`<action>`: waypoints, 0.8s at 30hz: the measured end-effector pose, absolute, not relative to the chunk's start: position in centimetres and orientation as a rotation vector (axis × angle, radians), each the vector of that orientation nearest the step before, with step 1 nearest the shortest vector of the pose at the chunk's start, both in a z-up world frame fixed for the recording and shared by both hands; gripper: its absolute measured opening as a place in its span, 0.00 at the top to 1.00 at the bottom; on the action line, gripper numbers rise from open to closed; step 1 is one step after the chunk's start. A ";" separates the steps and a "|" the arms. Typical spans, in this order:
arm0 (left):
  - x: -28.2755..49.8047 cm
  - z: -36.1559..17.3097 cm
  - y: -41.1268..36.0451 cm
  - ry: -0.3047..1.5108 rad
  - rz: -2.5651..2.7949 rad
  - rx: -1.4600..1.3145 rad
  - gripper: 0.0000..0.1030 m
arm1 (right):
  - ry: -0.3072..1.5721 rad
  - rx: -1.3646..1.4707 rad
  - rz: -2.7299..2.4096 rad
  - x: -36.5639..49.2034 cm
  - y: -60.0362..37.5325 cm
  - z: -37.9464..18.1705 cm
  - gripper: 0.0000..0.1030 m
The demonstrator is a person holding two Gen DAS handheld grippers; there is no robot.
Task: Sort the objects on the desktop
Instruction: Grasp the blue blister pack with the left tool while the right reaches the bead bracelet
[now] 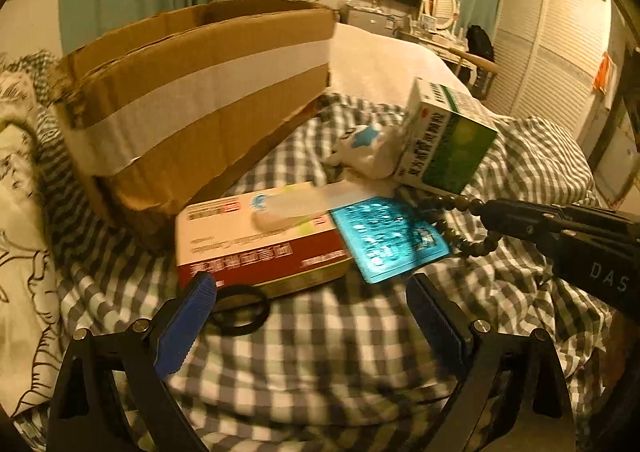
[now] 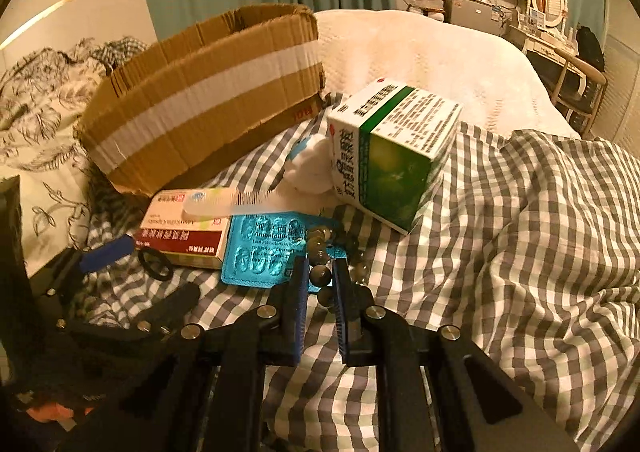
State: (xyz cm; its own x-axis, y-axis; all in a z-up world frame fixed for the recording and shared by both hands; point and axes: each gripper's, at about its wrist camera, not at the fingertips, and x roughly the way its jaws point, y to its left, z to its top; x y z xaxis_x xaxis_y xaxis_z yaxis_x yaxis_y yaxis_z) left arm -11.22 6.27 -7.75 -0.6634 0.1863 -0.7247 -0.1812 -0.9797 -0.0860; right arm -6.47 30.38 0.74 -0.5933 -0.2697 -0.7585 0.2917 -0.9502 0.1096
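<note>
On the checked bedcover lie a red and white medicine box (image 1: 260,240) (image 2: 184,228), a pale comb (image 1: 304,200) (image 2: 232,202) on top of it, a teal blister pack (image 1: 388,238) (image 2: 264,252), a dark bead bracelet (image 1: 460,224) (image 2: 324,252), a black hair tie (image 1: 240,310) (image 2: 156,262), a white plush toy (image 1: 368,152) (image 2: 312,168) and a green and white box (image 1: 448,140) (image 2: 392,152). My right gripper (image 2: 320,276) (image 1: 486,214) is shut on the bead bracelet. My left gripper (image 1: 310,292) is open and empty, just in front of the medicine box and hair tie.
An open cardboard box (image 1: 192,92) (image 2: 208,92) with white tape stands at the back left. A leaf-print pillow (image 1: 20,212) lies left of it. A white blanket (image 2: 420,48) covers the bed behind. A dresser and wardrobe stand far right.
</note>
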 end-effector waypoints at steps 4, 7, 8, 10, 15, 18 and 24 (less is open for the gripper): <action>-11.8 -7.9 8.1 -0.052 2.661 -1.196 0.05 | -0.027 1.189 -2.565 -6.2 31.9 1.5 0.89; -12.5 -8.3 9.5 -0.051 2.640 -1.236 0.05 | -0.072 1.170 -2.579 -6.1 33.2 2.3 0.89; -12.8 -8.4 9.9 -0.042 2.638 -1.249 0.05 | -0.103 1.164 -2.579 -6.0 33.9 2.5 0.89; -13.3 -8.4 10.6 -0.021 2.636 -1.256 0.05 | -0.144 1.156 -2.586 -6.0 35.0 2.9 0.89; -14.8 -8.5 12.0 0.008 2.630 -1.271 0.05 | -0.220 1.134 -2.593 -5.7 37.2 3.8 0.89; -15.4 -8.8 12.7 0.024 2.646 -1.271 0.05 | -0.228 1.128 -2.606 -5.7 37.9 4.1 0.89; -16.7 -9.8 14.9 0.172 2.681 -1.273 0.05 | -0.257 1.120 -2.612 -5.6 38.8 4.4 0.89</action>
State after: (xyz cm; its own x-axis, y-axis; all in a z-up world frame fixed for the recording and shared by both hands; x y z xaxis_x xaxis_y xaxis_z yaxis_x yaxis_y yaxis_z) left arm -16.74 14.93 -9.76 -0.6217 0.1021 -0.7766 -0.2004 -0.9792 0.0317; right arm -5.62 38.77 4.41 -0.6571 -0.3298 -0.6779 0.1911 -0.9427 0.2734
